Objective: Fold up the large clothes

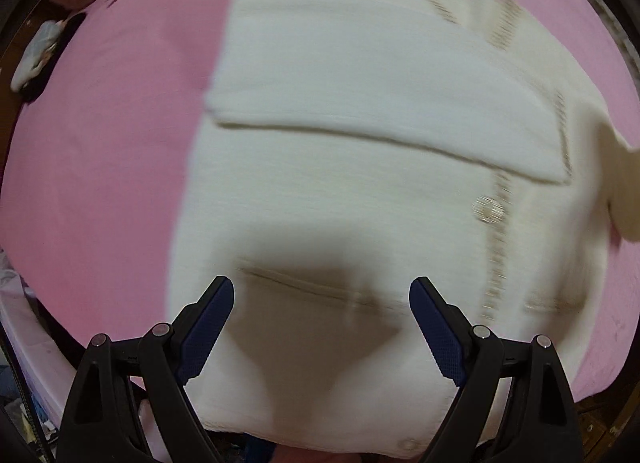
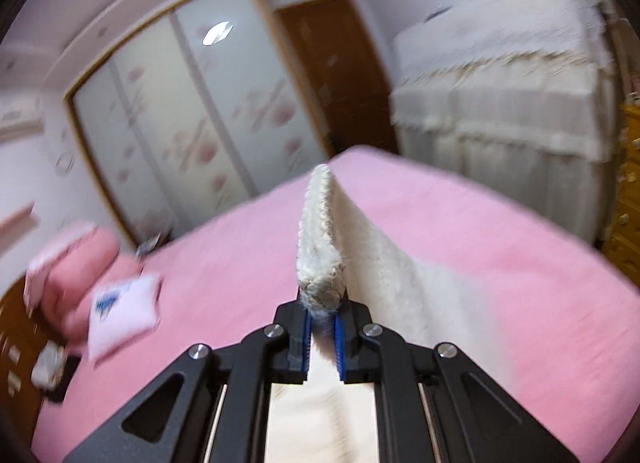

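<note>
Left wrist view: left gripper jaws stand wide apart above cream knitted cardigan on pink bedsheet; right gripper clamps a cardigan edge.

No readable text, labels or numbers anywhere. Blue print on white pillow, left of right gripper, too blurred to read: could be logo or lettering, can't tell. Nothing legible on cream cardigan ahead of left gripper.
</note>
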Motion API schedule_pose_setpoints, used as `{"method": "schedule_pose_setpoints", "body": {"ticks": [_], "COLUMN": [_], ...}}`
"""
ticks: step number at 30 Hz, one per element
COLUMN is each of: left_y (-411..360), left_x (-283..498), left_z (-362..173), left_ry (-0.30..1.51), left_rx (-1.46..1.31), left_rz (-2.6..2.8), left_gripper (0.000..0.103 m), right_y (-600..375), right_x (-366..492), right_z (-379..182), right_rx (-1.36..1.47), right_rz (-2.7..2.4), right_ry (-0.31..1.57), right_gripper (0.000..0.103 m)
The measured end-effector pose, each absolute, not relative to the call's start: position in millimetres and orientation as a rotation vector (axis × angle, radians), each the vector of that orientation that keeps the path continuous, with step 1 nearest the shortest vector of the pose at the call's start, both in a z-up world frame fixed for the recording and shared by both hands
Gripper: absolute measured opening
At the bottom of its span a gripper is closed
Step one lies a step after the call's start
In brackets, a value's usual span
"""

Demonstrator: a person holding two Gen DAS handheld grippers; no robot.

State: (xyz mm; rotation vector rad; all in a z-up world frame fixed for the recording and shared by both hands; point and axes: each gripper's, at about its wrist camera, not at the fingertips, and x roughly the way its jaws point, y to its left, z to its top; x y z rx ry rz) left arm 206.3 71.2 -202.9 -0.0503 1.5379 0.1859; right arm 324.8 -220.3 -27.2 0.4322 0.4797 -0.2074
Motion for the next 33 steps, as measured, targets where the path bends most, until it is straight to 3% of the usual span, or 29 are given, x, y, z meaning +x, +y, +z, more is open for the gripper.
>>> {"method": "schedule_pose_setpoints", "body": {"ticks": [5, 9, 11, 13, 14, 15, 24, 30, 33], "left_y": [144.4, 167.3, 170.3, 156.1, 153.3, 147.5, 63.4, -7.1, -34.9], "left_x": [216.5, 231.4, 238.4, 246.4, 252.0, 258.7, 300.4, 318.4, 322.9], "left_z": [-209.4, -203.3, -201.5, -198.7, -199.4, -201.1, -229.0, -246.1, -255.1], "left_ry": [1.510, 1.434, 1.401, 1.375, 1.368, 1.364, 1.380, 1.374, 1.361], "left_rx": [-0.084, -0.117, -0.148, -0.188, -0.212, -0.258, -0.543, -0.419, -0.332], "left_rz": [0.210, 0.121, 0.063, 0.002, -0.023, -0.060, -0.160, -0.074, -0.008], "left_gripper": [0.088, 0.088, 0.089, 0.089, 0.088, 0.088, 0.088, 0.083, 0.076], "right_y": [-126.9, -85.8, -85.2, -91.0, -93.7, -96.9, -168.5, -248.8, -284.1], "right_x": [368.5, 391.7, 387.5, 385.5, 384.2, 381.7, 333.5, 296.7, 283.5], "right_z": [-123.8, -218.2, -232.2, -229.4, -228.9, -224.3, -189.6, -188.2, -194.6], "right_rx": [0.414, 0.497, 0.535, 0.555, 0.566, 0.564, 0.367, 0.297, 0.287], "right_rz": [-0.097, -0.059, -0.054, 0.018, 0.053, 0.072, 0.010, -0.157, -0.234], "right_ry": [0.667, 1.008, 1.026, 1.009, 1.008, 1.003, 0.998, 1.018, 1.057], "right_gripper": [0.012, 0.015, 0.018, 0.046, 0.071, 0.081, 0.081, 0.081, 0.081]}}
